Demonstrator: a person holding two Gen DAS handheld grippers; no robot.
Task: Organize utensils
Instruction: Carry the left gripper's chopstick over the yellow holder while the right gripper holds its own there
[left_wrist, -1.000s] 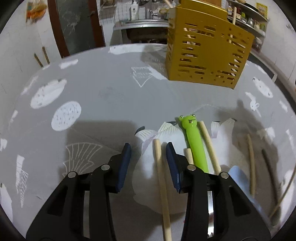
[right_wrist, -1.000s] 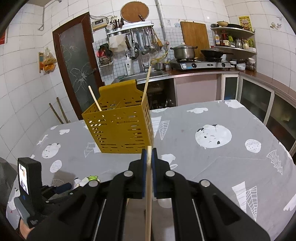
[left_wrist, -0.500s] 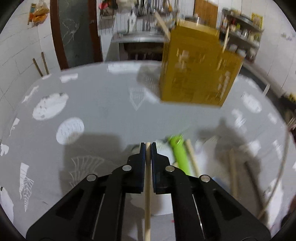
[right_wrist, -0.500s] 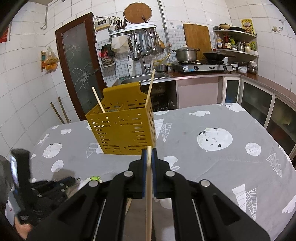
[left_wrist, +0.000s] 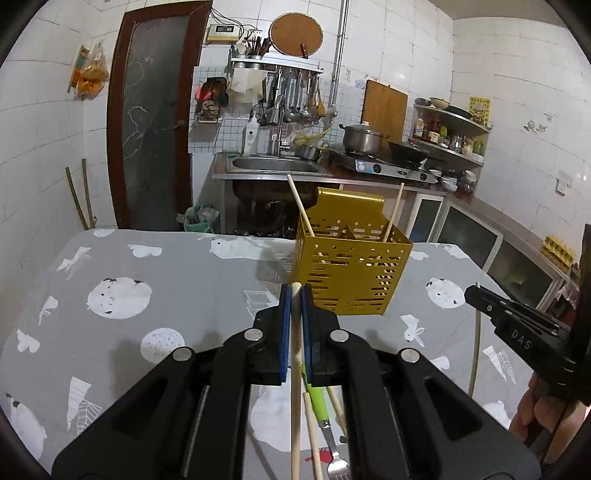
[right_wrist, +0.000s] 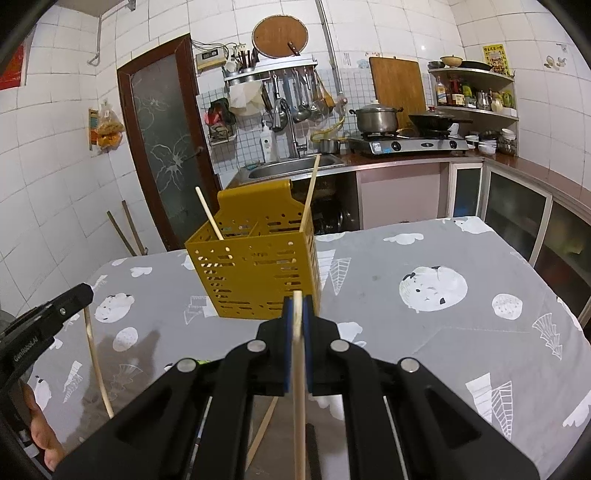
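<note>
Left gripper (left_wrist: 294, 291): blue pads clamped on a pale round wooden chopstick (left_wrist: 295, 387), raised over the near table edge, pointing slightly down. Right gripper (right_wrist: 297, 301): likewise clamped on a second wooden chopstick (right_wrist: 299, 398). Perforated yellow metal caddy (left_wrist: 351, 273) stands mid-table on the grey patterned cloth (left_wrist: 155, 280), two chopsticks leaning inside. Green plastic-handled fork (left_wrist: 318, 402) lies at the near edge.

1. Your yellow utensil caddy (left_wrist: 352, 275) has slotted, perforated walls.
2. The tablecloth (left_wrist: 147, 273) is grey, printed with white leaves and round animals.
3. Each chopstick (left_wrist: 295, 387) you hold is pale wood between blue pads (left_wrist: 283, 332).
4. The near fork handle (left_wrist: 317, 397) is bright green.
</note>
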